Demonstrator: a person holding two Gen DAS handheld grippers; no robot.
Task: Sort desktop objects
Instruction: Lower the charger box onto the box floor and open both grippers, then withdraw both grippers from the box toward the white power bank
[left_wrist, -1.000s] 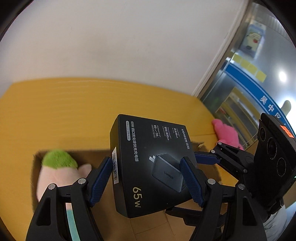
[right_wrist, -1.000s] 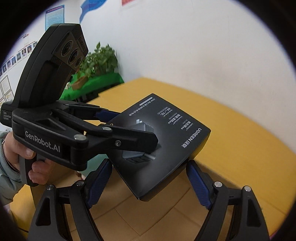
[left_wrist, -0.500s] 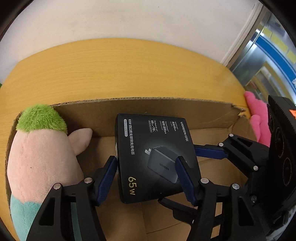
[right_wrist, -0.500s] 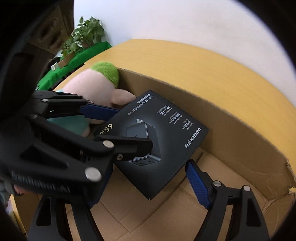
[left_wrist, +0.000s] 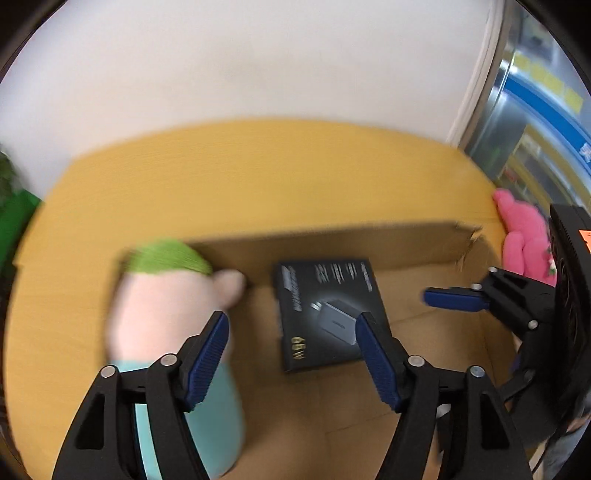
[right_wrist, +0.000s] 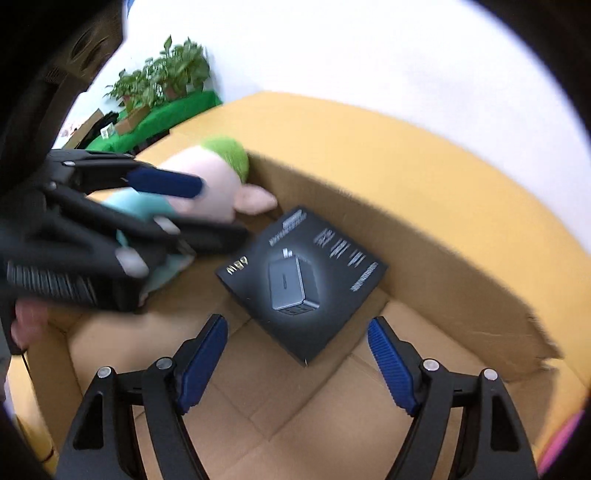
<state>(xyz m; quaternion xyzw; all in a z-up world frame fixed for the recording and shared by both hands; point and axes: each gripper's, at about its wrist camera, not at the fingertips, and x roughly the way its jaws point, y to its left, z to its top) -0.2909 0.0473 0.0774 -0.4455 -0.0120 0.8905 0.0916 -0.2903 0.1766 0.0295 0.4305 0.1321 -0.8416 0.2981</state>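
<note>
While the charger box (right_wrist: 303, 280) and plush doll (left_wrist: 166, 310) lie in the carton (right_wrist: 424, 236), both jaws gape empty (left opening); the pink toy (left_wrist: 521, 236) waits on the desk (left_wrist: 258, 173).

the black charger box (left_wrist: 327, 314) lies flat on the floor of the open cardboard carton (left_wrist: 369, 243), printed face up with a grey charger pictured on it, close to the far wall. just beside it in the carton lies a plush toy (left_wrist: 166, 306), pink with a green tuft and pale teal lower body.
</note>
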